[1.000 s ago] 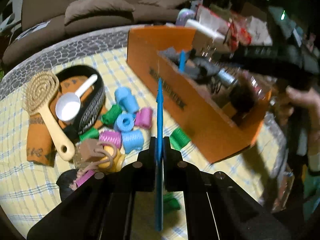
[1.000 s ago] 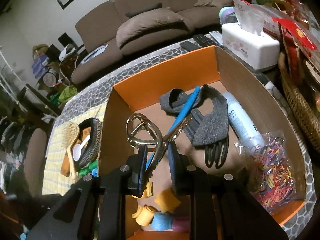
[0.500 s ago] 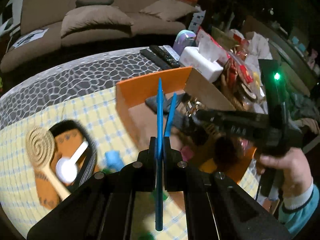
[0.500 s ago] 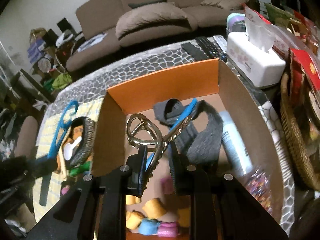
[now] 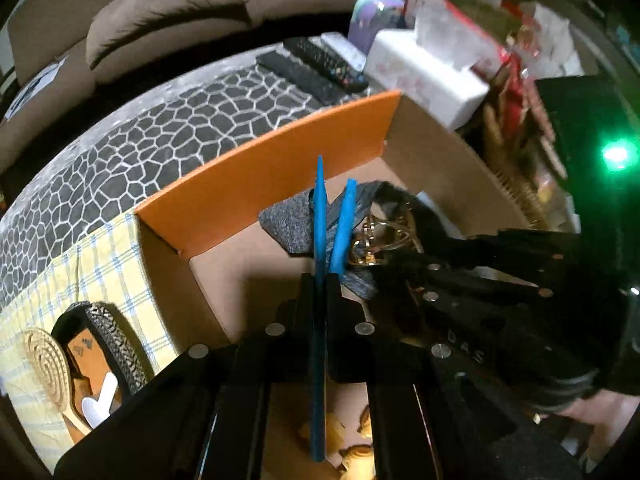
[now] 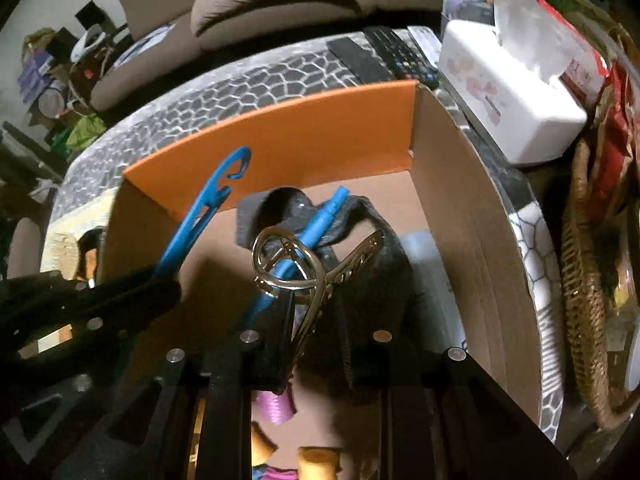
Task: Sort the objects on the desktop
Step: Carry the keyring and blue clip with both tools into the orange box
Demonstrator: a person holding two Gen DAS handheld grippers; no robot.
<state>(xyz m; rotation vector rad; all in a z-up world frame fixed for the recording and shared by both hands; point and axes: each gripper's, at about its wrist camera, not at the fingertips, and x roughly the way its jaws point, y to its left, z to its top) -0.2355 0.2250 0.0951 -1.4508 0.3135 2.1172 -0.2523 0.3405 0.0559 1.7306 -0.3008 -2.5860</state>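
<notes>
- Where the surface (image 5: 140, 140) ends at the far side, shows a brown sofa (image 5: 168, 0) with a loose cushion on it.
- Wears a grey stone-pattern cloth over most of that surface and a yellow checked cloth (image 5: 100, 272) at the near left.
- Holds an open orange box (image 6: 280, 140) in the middle, cardboard-brown inside, standing on the grey pattern and touching the checked cloth's edge.
- Carries a white tissue box (image 6: 512, 92) just beyond the box's far right corner, dark remotes (image 5: 316, 64) to its left and a wicker basket (image 6: 580, 280) along the box's right wall.
- Reaches in over the box's left wall with the left tongs (image 5: 319, 280), pressed together on a flat blue plastic hook (image 6: 200, 220); seen edge-on from the left wrist, hooked end up against the orange far wall from the right wrist.
- Hangs over the box's inside with the right tongs (image 6: 316, 300), pinching a gold hair clip (image 6: 296, 268) by its lower end, its loop tilted up and left.
- Keeps a black-rimmed tray (image 5: 116, 344) on the checked cloth, with a wooden brush (image 5: 40, 356) and a white scoop (image 5: 100, 396) lying by it.
- Contains a grey fabric band (image 5: 288, 224) on the box floor near the far wall.
- Rests a blue stick (image 6: 316, 224) slantwise on that band, behind the gold clip.
- Gathers small hair rollers at the box's near end, one pink (image 6: 272, 404), one yellow (image 6: 320, 456), partly hidden by the tongs.
</notes>
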